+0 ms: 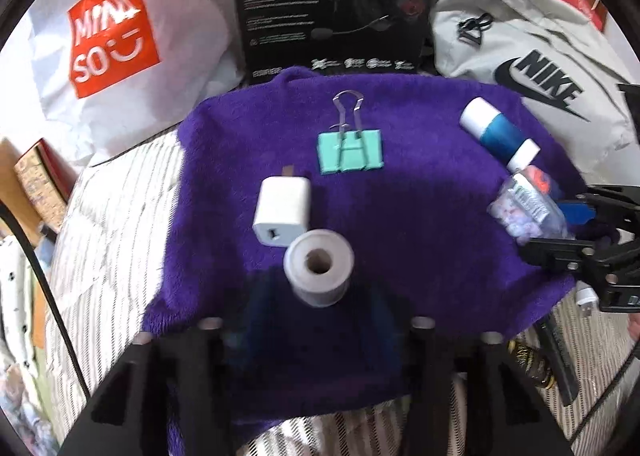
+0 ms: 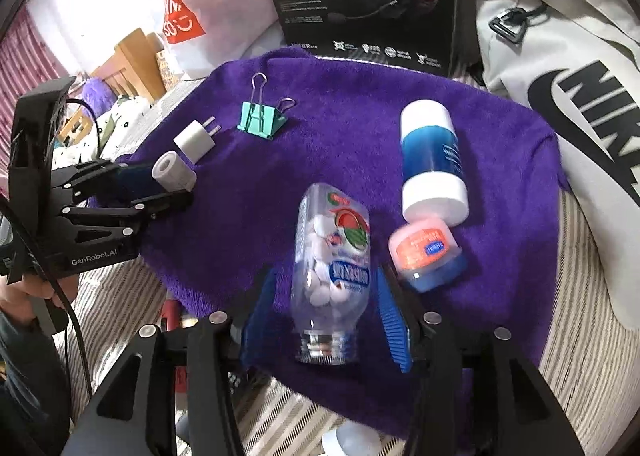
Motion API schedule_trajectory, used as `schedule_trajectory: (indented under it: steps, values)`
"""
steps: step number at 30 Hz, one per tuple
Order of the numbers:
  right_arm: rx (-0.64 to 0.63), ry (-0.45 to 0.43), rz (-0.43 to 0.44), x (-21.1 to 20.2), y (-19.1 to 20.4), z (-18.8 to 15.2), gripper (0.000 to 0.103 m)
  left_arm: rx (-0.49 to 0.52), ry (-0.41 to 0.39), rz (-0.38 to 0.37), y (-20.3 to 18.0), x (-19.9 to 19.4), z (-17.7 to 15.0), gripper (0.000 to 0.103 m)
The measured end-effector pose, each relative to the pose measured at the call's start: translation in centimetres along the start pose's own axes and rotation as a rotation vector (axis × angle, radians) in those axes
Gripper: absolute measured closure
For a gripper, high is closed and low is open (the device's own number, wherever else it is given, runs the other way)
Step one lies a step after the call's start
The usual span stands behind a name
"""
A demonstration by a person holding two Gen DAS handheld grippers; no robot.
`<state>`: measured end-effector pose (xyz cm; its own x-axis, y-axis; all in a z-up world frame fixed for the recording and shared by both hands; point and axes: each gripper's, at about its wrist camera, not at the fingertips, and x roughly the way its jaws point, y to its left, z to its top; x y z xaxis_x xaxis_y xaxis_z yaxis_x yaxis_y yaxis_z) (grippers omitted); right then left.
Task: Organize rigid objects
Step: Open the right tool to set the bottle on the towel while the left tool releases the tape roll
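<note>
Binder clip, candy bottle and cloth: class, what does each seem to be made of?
Binder clip: probably painted metal, mint matte body, shiny bare wire handles.
Candy bottle: apparently clear glossy plastic; the white pieces inside show through, and its neck is threaded.
Cloth: purple plush fabric, fuzzy nap, no shine.

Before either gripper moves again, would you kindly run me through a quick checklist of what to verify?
1. Right gripper straddles the clear bottle, blue pads either side: ok.
2. Its jaws have closed on the bottle: not ok, gaps show on both sides.
3. Small pink jar clear of the right-hand pad: not ok, it lies right beside it.
4. Left gripper lined up on the white roll: ok.
5. Left grip firm on the roll: cannot tell.
6. Charger, binder clip and blue-and-white bottle apart from both grippers on the purple towel: ok.
</note>
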<state>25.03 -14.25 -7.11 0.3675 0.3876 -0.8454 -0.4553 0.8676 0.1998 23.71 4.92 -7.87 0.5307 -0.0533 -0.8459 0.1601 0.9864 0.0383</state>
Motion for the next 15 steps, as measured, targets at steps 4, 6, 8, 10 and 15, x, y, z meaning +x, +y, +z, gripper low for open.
schedule_trajectory:
  steps: [4, 6, 8, 10, 15]
  values:
    - [0.017, -0.008, -0.01, -1.6, -0.1, -0.6, 0.051, -0.054, 0.003, -0.023, 0.7, -0.9, -0.4, 0.046]
    - [0.021, -0.025, -0.022, -2.9, 0.0, -1.1, 0.05, -0.058, -0.013, -0.021, 0.7, -2.1, -0.7, 0.046]
    - [0.033, -0.045, -0.032, -4.2, 0.1, -1.7, 0.049, -0.047, -0.032, -0.012, 0.4, -3.5, -1.0, 0.046]
    - [0.058, -0.068, -0.047, -5.7, -0.1, -2.7, 0.047, -0.037, -0.048, -0.008, -0.2, -5.0, -1.5, 0.046]
    - [0.112, -0.106, -0.102, -8.5, -0.3, -5.6, 0.044, -0.048, -0.057, -0.046, -1.8, -7.5, -3.7, 0.046]
